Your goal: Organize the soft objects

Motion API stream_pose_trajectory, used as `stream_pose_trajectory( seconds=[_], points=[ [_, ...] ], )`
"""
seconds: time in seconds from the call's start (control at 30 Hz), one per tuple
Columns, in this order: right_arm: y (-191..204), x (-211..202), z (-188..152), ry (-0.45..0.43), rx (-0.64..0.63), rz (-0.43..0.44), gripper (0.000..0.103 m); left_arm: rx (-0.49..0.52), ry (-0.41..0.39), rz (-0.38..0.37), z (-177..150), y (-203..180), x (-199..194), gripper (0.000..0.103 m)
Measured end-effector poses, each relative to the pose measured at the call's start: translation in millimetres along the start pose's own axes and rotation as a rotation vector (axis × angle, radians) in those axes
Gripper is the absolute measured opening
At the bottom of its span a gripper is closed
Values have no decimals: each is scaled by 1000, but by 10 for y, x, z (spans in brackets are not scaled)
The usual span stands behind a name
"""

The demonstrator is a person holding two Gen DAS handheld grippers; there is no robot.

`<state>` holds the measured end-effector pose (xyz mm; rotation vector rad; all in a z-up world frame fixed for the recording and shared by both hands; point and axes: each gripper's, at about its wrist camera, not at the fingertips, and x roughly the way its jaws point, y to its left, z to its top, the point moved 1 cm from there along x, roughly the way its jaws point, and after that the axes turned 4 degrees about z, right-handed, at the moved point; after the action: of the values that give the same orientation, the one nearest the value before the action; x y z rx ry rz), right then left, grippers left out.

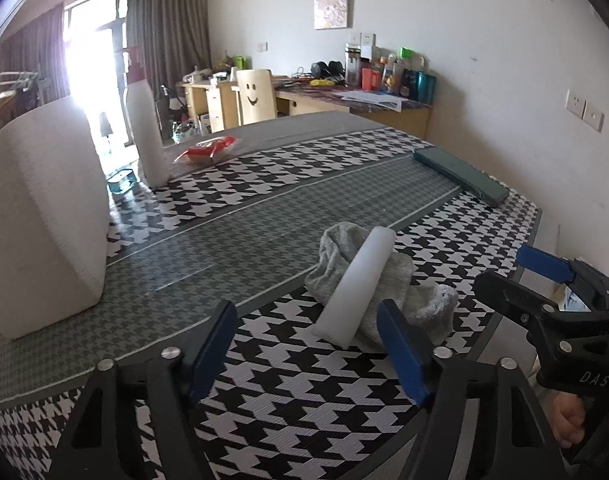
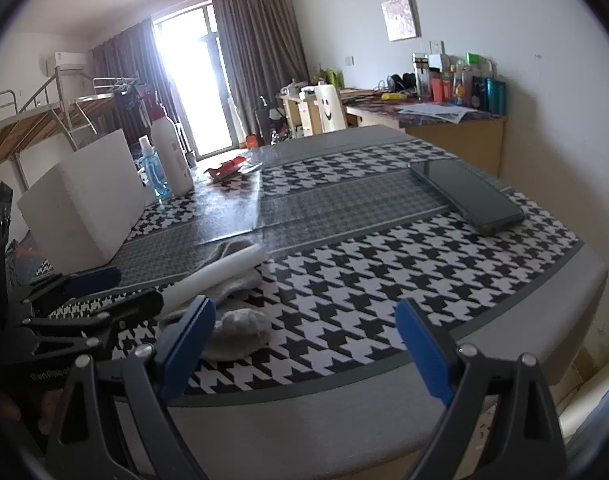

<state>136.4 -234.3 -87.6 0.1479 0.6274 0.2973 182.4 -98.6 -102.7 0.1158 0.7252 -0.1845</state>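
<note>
This is a lived-in room of a home. Grey curtains [image 2: 260, 60] hang beside a bright balcony door [image 2: 196, 80]. A wooden desk [image 1: 368, 108] is crowded with bottles, a metal bunk bed [image 2: 44, 120] stands at the left, and an air conditioner [image 2: 66, 62] is on the wall.

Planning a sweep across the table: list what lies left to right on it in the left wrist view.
Large white foam block → tall white bottle → red plastic packet → white foam roll lying on a grey cloth → dark green flat case.
</note>
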Motion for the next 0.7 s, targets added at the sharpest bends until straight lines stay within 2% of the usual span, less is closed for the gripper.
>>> stream_pose_trajectory(
  seconds=[0.1,0.17,0.4,0.57,0.7],
  points=[
    [-21,29,-11,7,8,11,94,11,19,11,0,-35,63,62],
    [-38,37,-9,6,18,15,94,11,37,9,7,-40,121,52],
    [-88,56,-13,16,41,33,94,53,48,12,-14,-130,160,47],
    [-94,69,-21,22,45,28,94,81,57,-34,-41,-202,163,28],
    [-101,66,-19,21,48,26,94,73,61,-52,-46,-211,143,20]
  ],
)
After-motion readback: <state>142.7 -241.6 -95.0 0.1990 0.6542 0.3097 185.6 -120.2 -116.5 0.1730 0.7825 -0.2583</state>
